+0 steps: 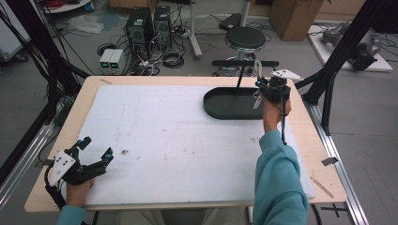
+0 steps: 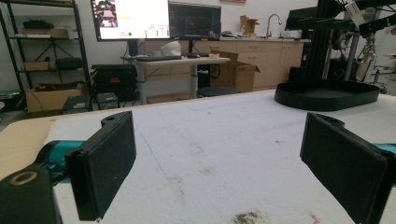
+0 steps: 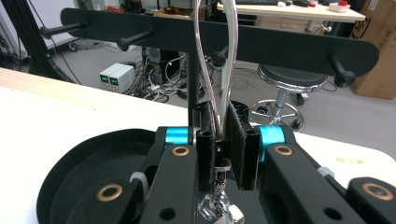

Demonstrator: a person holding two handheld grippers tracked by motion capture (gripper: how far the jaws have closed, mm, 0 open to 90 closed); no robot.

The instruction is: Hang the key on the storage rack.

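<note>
The right gripper (image 3: 219, 140) fingers are clamped on a clear strap (image 3: 229, 56) beside the peg rack (image 3: 280, 44), above the black tray (image 1: 230, 105) at the table's far edge. The left gripper (image 1: 96, 150) is held spread over open white mat (image 1: 178, 140).

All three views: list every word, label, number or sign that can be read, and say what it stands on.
No text can be read in any view.
Two wall screens in the left gripper view: contents too small and blurred.
Two small grey boxes with green displays on the floor: digits too small.
Brown cardboard box at the right edge: dark mark cut off, unreadable.
Black oval tray, black peg rack: no markings.
</note>
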